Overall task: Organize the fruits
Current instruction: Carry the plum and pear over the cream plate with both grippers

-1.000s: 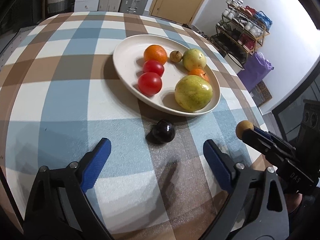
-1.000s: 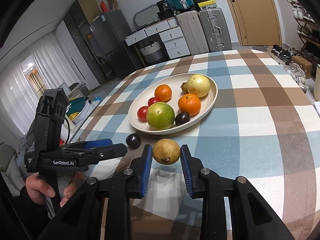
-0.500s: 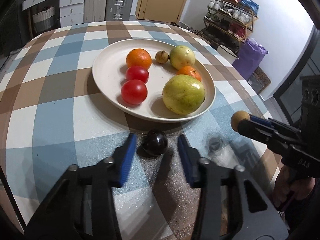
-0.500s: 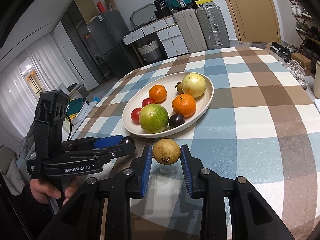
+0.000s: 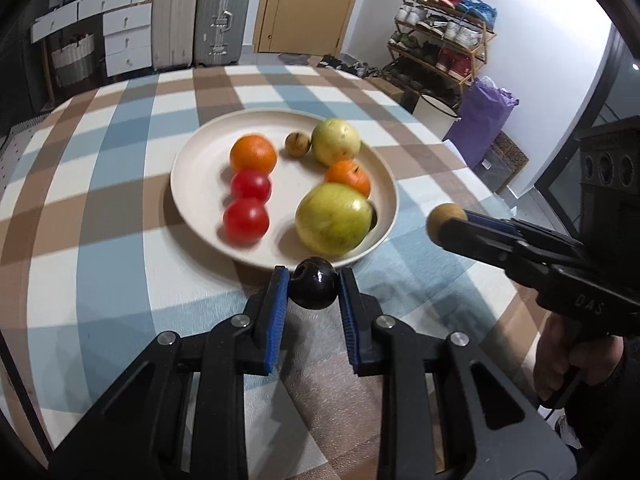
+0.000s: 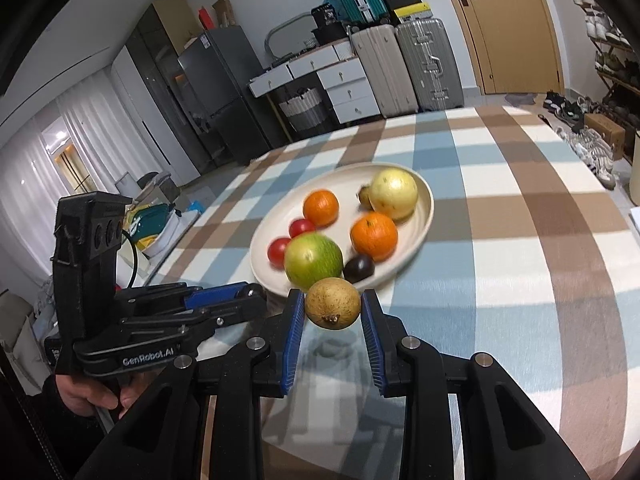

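Now left claw [image 5: 313, 289] pinches dark plum [image 5: 313, 289] (off table)

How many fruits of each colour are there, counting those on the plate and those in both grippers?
Orange fruit: 2
Red fruit: 2
Yellow-green fruit: 2
Brown fruit: 2
Dark fruit: 2
Total: 10

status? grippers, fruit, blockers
Left gripper shut on dark plum. Right gripper shut on brown fruit. Plate ahead, crowded but open spots.
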